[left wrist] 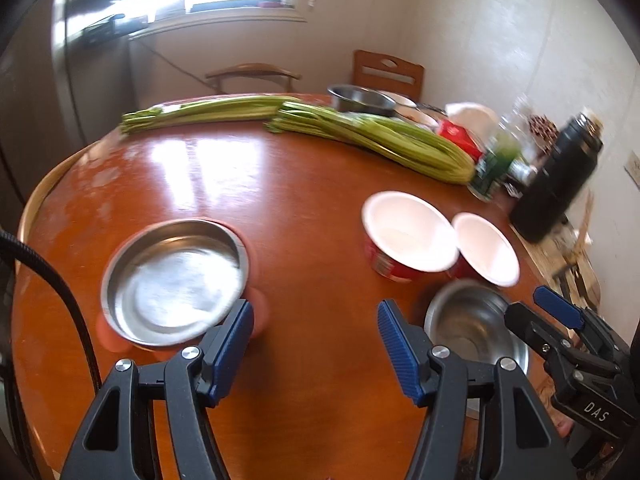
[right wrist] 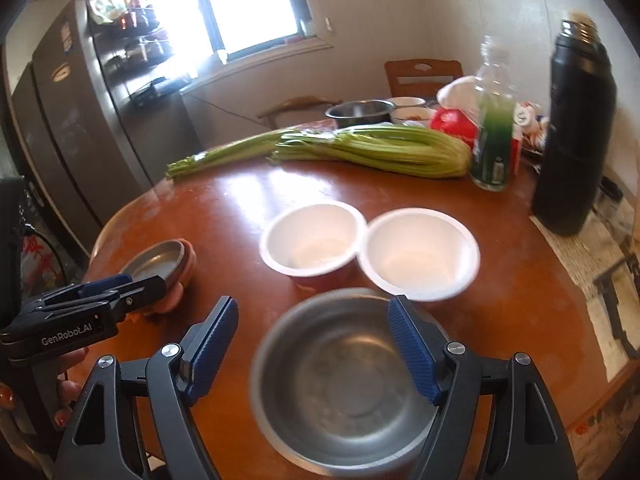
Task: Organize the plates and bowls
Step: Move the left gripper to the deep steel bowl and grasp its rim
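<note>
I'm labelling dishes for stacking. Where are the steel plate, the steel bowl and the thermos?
steel plate (left wrist: 176,280): left wrist view, its flat base.
steel bowl (right wrist: 344,384): right wrist view, inner bottom.
thermos (right wrist: 576,136): right wrist view, mid body.

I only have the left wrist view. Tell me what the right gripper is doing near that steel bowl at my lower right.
Observer: The right gripper is open, with its right finger over the steel bowl interior and its left finger outside the rim.
Operator: Report what sits under the steel plate on my left.
Observer: From the right wrist, the steel plate rests on a pink dish that sticks out around it.
Operator: Say whether the two white bowls touch.
Observer: Their rims meet: the red-sided white bowl sits against the second white bowl.
Operator: Describe the thermos top.
Observer: The black thermos has no cap; bare metal threads show.
</note>
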`<action>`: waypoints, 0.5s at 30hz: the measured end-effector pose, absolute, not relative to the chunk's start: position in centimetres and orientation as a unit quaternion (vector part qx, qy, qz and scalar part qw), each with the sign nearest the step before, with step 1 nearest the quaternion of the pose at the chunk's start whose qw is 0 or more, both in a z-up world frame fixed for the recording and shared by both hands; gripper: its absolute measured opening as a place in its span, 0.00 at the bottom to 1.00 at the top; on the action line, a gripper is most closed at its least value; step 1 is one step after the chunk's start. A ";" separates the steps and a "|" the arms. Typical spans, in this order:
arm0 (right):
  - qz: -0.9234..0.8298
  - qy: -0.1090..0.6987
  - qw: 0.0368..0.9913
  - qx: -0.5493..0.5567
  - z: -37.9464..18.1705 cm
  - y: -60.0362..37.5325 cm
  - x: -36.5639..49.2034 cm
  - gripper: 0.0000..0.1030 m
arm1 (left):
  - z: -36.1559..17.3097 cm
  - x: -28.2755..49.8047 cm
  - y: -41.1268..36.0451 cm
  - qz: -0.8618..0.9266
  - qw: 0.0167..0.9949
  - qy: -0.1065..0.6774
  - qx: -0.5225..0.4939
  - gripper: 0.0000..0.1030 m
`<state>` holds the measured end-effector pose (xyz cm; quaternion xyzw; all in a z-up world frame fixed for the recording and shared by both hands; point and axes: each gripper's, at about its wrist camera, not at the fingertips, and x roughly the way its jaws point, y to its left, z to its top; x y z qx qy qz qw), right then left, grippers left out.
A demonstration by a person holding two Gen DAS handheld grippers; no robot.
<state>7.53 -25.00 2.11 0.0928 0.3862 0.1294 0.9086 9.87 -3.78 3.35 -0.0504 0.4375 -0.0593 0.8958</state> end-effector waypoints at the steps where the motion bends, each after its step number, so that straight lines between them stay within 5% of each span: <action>1: 0.125 0.388 0.909 0.090 2.0 -25.5 7.3 0.76 | 3.2 9.8 -4.5 -0.067 0.894 0.440 -0.048 0.62; 15: 0.093 0.440 0.890 0.072 -1.3 -29.6 6.1 0.76 | 0.0 10.1 -10.9 -0.119 0.870 0.478 -0.028 0.62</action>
